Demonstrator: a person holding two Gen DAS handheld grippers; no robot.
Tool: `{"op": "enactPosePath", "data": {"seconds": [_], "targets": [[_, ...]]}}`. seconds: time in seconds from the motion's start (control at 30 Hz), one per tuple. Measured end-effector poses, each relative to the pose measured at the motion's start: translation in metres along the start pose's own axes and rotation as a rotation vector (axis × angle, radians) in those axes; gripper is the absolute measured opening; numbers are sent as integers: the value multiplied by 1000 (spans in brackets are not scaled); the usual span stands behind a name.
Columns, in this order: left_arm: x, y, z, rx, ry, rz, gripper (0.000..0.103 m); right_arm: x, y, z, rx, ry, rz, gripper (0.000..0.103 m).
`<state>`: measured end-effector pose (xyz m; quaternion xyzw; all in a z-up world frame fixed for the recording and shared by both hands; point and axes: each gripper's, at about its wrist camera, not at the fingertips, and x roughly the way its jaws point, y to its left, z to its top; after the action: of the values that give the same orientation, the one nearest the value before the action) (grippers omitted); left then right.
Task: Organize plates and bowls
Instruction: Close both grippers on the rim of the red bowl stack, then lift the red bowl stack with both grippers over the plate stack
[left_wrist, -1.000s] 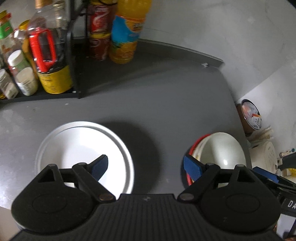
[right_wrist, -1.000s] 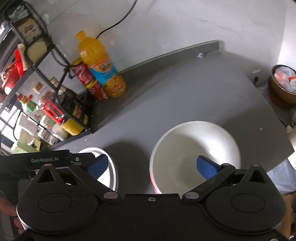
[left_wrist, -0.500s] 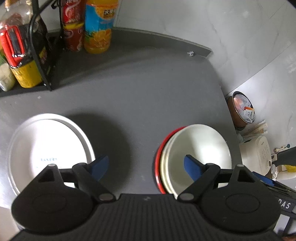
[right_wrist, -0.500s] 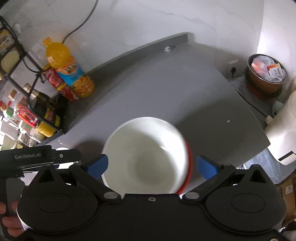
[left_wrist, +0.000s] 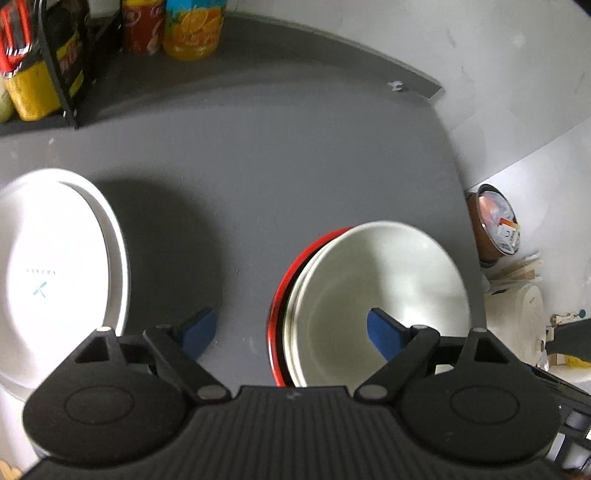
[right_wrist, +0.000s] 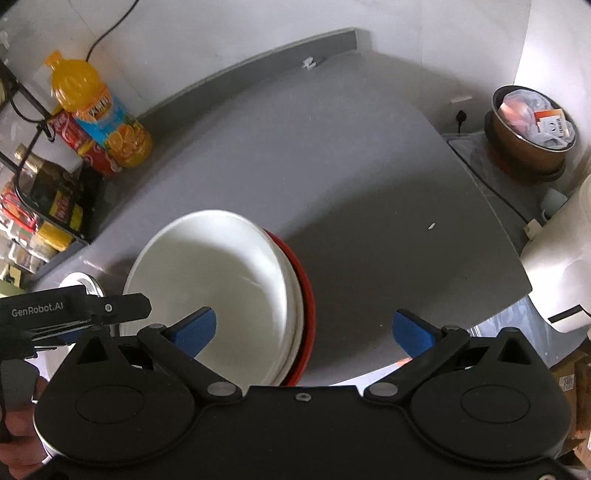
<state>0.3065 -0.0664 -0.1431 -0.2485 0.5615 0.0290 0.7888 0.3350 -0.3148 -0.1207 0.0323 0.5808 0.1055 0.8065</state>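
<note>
A stack of white bowls (left_wrist: 376, 295) sits in a red bowl (left_wrist: 295, 258) on the grey counter (left_wrist: 258, 166); the right wrist view shows the same white bowls (right_wrist: 210, 280) and red rim (right_wrist: 306, 295). White plates (left_wrist: 55, 266) lie stacked at the left, and only their edge (right_wrist: 79, 281) shows in the right wrist view. My left gripper (left_wrist: 291, 330) hangs open above the stack's left rim, holding nothing. My right gripper (right_wrist: 303, 330) is open above the stack's right rim, holding nothing. The left gripper's body (right_wrist: 70, 314) shows at the lower left of the right wrist view.
A black wire rack (right_wrist: 40, 173) with bottles and jars stands at the back left, with an orange juice bottle (right_wrist: 99, 118) and a red can (right_wrist: 79, 142) beside it. A brown pot (right_wrist: 532, 136) and a white appliance (right_wrist: 561, 273) sit beyond the counter's right edge.
Both grippers have moved right: the plates slid to the left edge of the left view, and the bowl stack shifted left in the right view. Both stayed open.
</note>
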Motion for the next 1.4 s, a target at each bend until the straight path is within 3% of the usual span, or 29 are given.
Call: {"op": "enactPosePath", "data": {"seconds": [0.13,0.37,0.57,0.67,0.73,0.87,1.03,1.4], "targets": [[11,6,-5,-48,11,5,87,15,-1,-1,-24,35,33,96],[26,10,-11,-108,17,-26,82,36,-2,-1,-43,89,70,72],[42,10,-14,-146,40,-19,65,52,-12,3,-10,130,106,52],[48,12,-14,-174,54,-13,56,58,-15,4,-4,154,115,47],[51,18,-15,-196,69,-20,45,63,-17,4,2,172,122,44],[54,25,-15,-255,91,-53,37,67,-21,5,19,193,181,35],[54,28,-15,-269,101,-60,36,68,-21,11,3,214,184,34],[41,39,0,-223,103,-101,35,53,-7,15,-8,149,179,33]]}}
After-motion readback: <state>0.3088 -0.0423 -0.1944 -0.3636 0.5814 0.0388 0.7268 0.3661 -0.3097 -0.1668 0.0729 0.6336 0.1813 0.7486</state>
